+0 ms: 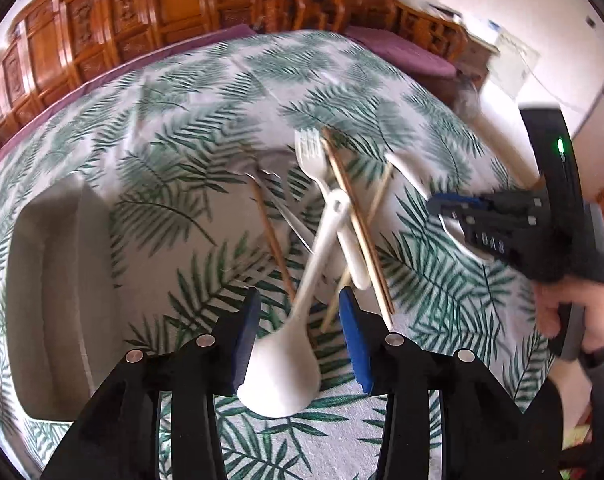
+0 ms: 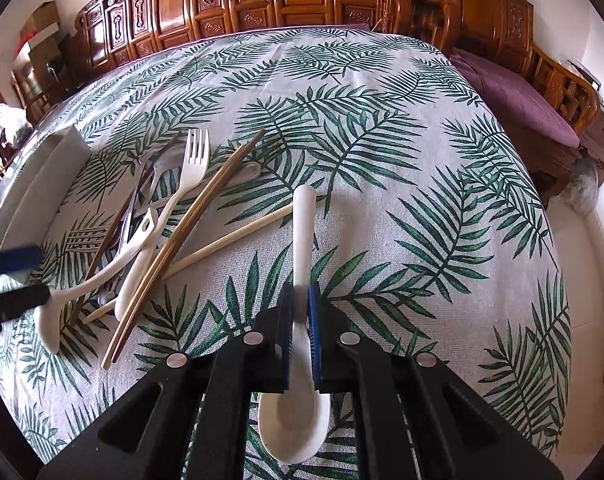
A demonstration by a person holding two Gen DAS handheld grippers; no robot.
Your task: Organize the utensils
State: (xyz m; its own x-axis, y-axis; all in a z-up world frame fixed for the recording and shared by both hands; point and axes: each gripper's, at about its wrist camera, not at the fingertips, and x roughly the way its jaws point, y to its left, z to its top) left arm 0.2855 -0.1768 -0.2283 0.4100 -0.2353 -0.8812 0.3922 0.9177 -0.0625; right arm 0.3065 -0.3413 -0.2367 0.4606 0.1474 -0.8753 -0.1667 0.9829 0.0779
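A pile of utensils lies on the leaf-print tablecloth: a white fork, brown chopsticks, pale chopsticks and a white slotted spoon. My left gripper is open, its blue pads either side of the slotted spoon's neck, bowl between the fingers. My right gripper is shut on a white soup spoon, held above the cloth; it also shows in the left wrist view.
A grey organizer tray stands left of the pile. Carved wooden cabinets and a purple-cushioned bench surround the table. The table's right edge drops to a pale floor.
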